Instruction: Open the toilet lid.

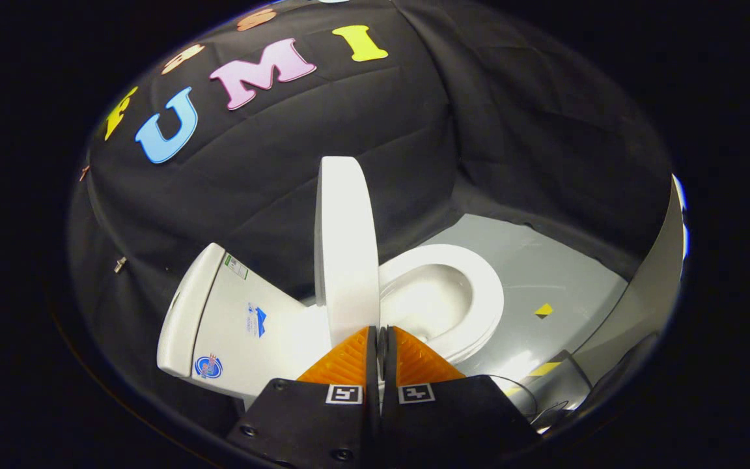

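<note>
A white toilet stands on the grey floor, and it looks tilted from my angle. Its lid (346, 247) is raised and I see it nearly edge-on, standing between the tank (219, 312) and the seat ring (482, 293). The bowl (427, 296) lies uncovered to the right of the lid. My gripper (378, 333) is shut, its two fingers pressed together with nothing between them. The fingertips sit right at the lid's lower near edge; I cannot tell whether they touch it.
Grey floor (544, 260) stretches to the right of the toilet, with a small yellow-and-black marker (543, 311) on it. Thin cables (531, 397) and a yellow tape strip (544, 369) lie near my fingers. A pale wall panel (655, 280) stands at the far right, and black cloth hangs behind.
</note>
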Demonstrator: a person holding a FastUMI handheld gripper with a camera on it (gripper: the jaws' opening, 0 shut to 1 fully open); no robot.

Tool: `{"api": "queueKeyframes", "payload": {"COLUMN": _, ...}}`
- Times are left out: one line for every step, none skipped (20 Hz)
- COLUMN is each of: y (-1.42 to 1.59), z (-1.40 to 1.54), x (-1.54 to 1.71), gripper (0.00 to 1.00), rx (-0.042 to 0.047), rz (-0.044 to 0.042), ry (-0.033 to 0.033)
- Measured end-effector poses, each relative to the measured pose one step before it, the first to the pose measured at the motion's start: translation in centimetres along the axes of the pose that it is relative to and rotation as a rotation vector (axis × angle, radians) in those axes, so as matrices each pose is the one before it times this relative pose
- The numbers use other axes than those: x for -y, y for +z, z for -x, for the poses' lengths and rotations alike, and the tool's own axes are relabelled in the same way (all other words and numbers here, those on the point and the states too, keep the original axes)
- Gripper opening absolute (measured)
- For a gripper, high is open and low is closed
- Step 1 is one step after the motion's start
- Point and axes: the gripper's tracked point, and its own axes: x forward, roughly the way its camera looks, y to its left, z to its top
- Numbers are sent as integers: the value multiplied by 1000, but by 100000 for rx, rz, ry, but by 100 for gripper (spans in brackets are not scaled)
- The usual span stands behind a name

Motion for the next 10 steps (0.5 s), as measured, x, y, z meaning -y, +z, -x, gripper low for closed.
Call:
{"api": "queueKeyframes", "payload": {"y": 33, "z": 358, "x": -794, "gripper": 6, "rx": 1501, "rz": 2276, "ry": -660}}
{"api": "queueKeyframes", "payload": {"y": 77, "z": 367, "x": -974, "gripper": 5, "rx": 1427, "rz": 2179, "ry": -320}}
{"api": "queueKeyframes", "payload": {"y": -58, "z": 275, "x": -923, "gripper": 5, "rx": 1251, "rz": 2051, "ry": -55}}
{"api": "queueKeyframes", "payload": {"y": -14, "z": 367, "x": -928, "gripper": 6, "rx": 1172, "rz": 1744, "ry": 144}}
{"api": "queueKeyframes", "payload": {"y": 29, "z": 354, "x": -970, "gripper": 6, "rx": 1005, "rz": 1663, "ry": 204}}
{"api": "queueKeyframes", "payload": {"y": -2, "z": 326, "x": -981, "gripper": 6, "rx": 1199, "rz": 1674, "ry": -37}}
{"api": "queueKeyframes", "payload": {"y": 37, "z": 238, "x": -905, "gripper": 5, "rx": 1167, "rz": 1527, "ry": -259}}
{"api": "queueKeyframes", "payload": {"y": 15, "z": 300, "x": -923, "gripper": 6, "rx": 1356, "rz": 1743, "ry": -151}}
{"api": "queueKeyframes", "payload": {"y": -48, "z": 203, "x": -1064, "gripper": 6, "rx": 1121, "rz": 1464, "ry": 163}}
{"api": "queueKeyframes", "payload": {"y": -120, "z": 251, "x": -1133, "gripper": 6, "rx": 1381, "rz": 1848, "ry": 124}}
